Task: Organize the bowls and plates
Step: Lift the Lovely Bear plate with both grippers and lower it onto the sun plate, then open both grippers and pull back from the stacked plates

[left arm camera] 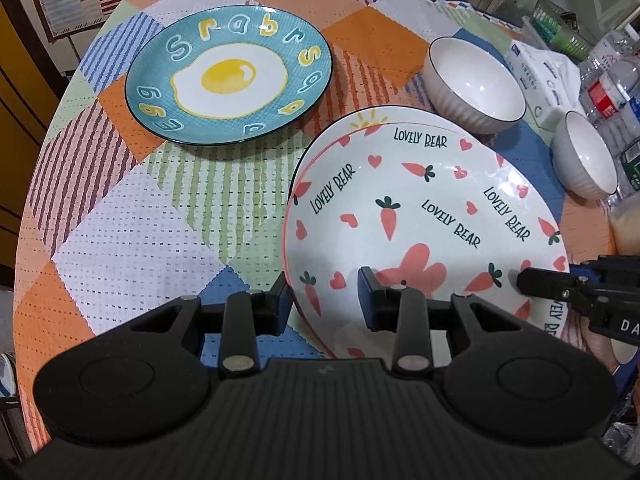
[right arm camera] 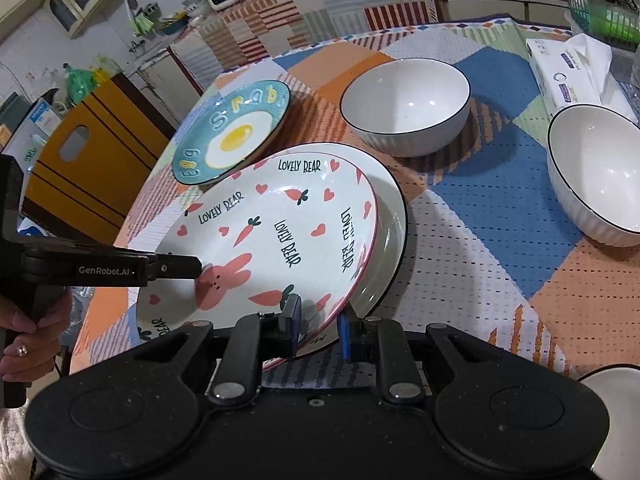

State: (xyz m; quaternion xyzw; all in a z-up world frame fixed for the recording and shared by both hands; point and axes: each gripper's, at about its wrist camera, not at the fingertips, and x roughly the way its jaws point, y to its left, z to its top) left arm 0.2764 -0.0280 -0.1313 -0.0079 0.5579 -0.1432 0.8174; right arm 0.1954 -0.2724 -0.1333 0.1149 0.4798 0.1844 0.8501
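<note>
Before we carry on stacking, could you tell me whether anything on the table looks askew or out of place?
Yes: the carrot plate sits tilted and off-centre on a white plate beneath it, gripped at opposite rims by the left gripper and the right gripper. Nothing looks spilled or broken.

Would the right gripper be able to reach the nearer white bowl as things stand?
Probably not yet: the right gripper is clamped on the rim of the carrot plate. The cloth toward the nearer white bowl looks free.
</note>
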